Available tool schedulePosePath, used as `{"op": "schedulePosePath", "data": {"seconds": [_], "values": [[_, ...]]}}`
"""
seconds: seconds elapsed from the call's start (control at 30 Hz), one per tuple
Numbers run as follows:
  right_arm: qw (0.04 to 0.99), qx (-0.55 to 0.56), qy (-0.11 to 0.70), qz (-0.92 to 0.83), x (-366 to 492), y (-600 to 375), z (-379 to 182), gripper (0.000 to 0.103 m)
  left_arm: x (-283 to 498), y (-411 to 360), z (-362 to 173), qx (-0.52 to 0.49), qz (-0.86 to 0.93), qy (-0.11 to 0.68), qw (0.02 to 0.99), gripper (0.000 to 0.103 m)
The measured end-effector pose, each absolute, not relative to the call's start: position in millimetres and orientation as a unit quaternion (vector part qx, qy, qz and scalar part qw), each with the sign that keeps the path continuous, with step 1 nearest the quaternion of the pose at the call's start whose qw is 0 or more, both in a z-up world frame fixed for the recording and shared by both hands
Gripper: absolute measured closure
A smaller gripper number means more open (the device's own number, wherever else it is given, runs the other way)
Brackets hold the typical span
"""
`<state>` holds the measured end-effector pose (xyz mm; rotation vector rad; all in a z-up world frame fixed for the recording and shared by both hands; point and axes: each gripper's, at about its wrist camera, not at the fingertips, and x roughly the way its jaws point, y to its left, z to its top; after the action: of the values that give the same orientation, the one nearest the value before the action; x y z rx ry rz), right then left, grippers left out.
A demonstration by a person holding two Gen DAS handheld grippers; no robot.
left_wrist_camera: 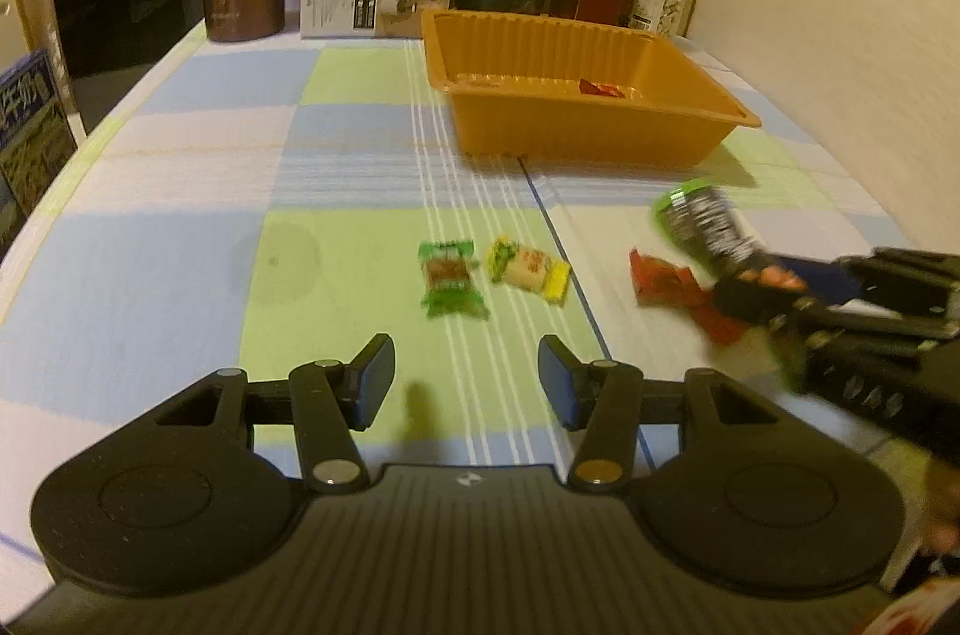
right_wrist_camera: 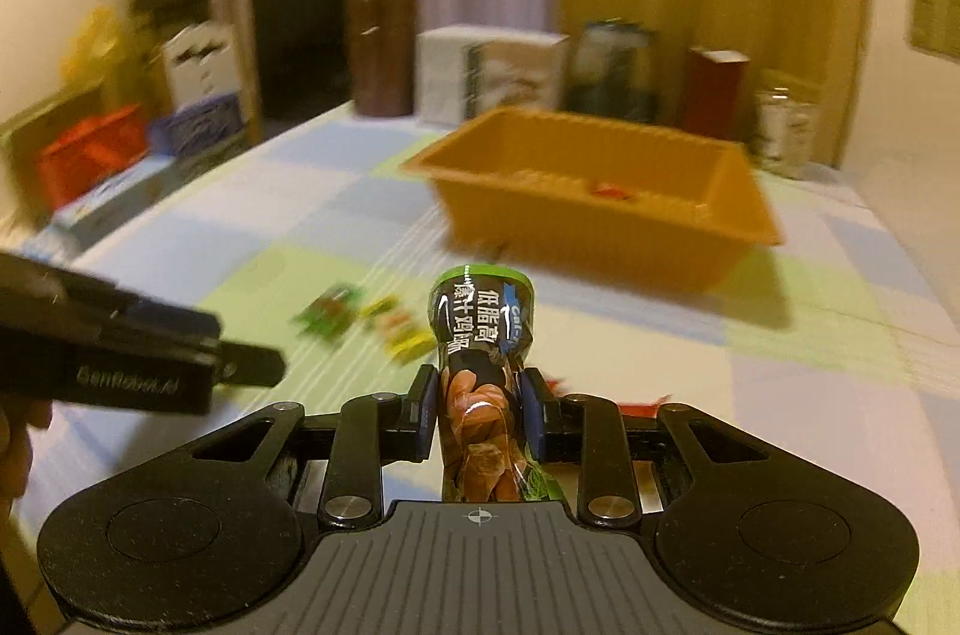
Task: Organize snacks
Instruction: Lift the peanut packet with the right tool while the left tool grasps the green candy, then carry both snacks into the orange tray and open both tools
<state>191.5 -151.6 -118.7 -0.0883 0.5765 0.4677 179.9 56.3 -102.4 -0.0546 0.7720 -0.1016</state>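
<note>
Three small wrapped snacks lie loose on the checked tablecloth: a green-wrapped one, a yellow-wrapped one just beside it, and a red-wrapped one nearer the right gripper. One red piece already sits inside the orange tray, which stands further back on the cloth, in front of a row of boxes and jars. Step in hand, as I read it: carrying a picked snack to the tray. Right gripper pinches a green-and-black snack pouch between its blue pads; the pouch stands up out of the jaws, visibly squeezed at the waist, and is clear of the table in the left wrist view. Jaws are narrow, pressed onto the pouch on both sides. Left gripper hangs low over the cloth with jaws moderately spread and nothing between them; the green and yellow snacks lie just ahead of its fingertips, not touching. Next move, judged: bring the pouch over the tray's rim, high enough to clear the near wall, then release so it drops inside beside the red piece. Right wrist view is motion-blurred, so fine contact detail at the pads is approximate. The left gripper looks well placed to take the green snack next.
</note>
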Motion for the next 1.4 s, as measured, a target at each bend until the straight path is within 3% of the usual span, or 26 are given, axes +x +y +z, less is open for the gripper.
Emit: {"op": "schedulePosePath", "data": {"seconds": [0.23,0.47,0.67,0.73,0.77,1.4], "values": [[0.938,-0.011,0.294,0.187,206,-170,-119,0.074,214,58,-111,-0.014,-0.040,0.373,0.927,0.056],[0.939,0.001,0.293,0.181,212,-174,-120,0.074,239,56,-120,-0.018,-0.044,0.373,0.927,0.069],[0.937,0.007,0.297,0.182,216,-174,-121,0.074,243,51,-128,0.002,-0.043,0.383,0.923,0.070],[0.937,0.009,0.298,0.181,217,-174,-121,0.074,242,49,-129,0.012,-0.040,0.382,0.923,0.074],[0.938,0.010,0.298,0.179,217,-174,-121,0.074,242,49,-129,0.014,-0.038,0.382,0.923,0.082],[0.947,0.030,0.271,0.169,220,-181,-97,0.074,231,33,-84,0.010,-0.062,0.338,0.939,0.084]]}}
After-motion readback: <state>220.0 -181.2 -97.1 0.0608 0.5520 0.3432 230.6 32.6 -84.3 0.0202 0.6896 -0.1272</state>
